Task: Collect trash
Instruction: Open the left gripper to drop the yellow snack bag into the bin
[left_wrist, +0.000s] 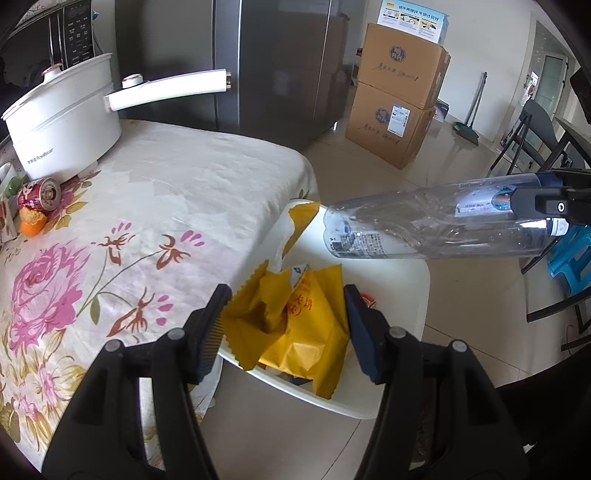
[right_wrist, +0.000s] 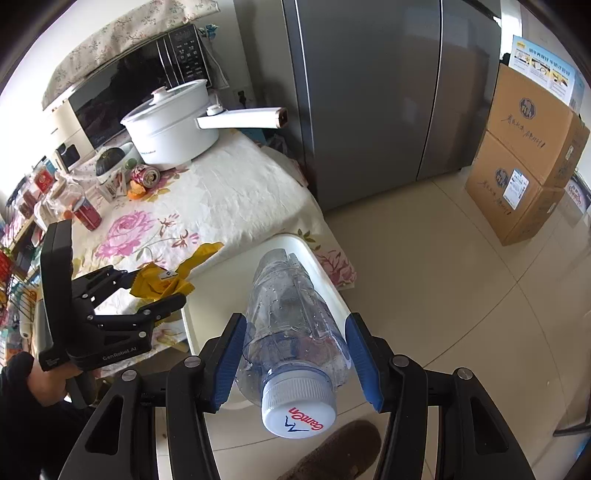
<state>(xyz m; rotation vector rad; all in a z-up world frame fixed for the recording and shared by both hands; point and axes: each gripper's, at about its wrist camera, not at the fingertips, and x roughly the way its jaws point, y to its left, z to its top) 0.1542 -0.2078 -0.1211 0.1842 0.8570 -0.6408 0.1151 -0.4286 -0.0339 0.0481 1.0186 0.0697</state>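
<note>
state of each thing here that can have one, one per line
bottle: capped, crushed, empty but for droplets, held by the right gripper over the white bin
yellow wrapper: torn open, crumpled, in the left gripper
red can: lying on its side on the table
pot: lid on, upright
fridge: doors shut

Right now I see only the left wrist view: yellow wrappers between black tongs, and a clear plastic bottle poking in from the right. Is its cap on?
Observer: Yes, the clear plastic bottle has a white screw cap with red and blue lettering.
Operator: What holds it?
Observer: The right tongs, blue pads pressed on it just below the cap.
Operator: Any trash I miss?
Observer: An upright red drinks can on the floral tablecloth, apart from the toppled red can.
</note>
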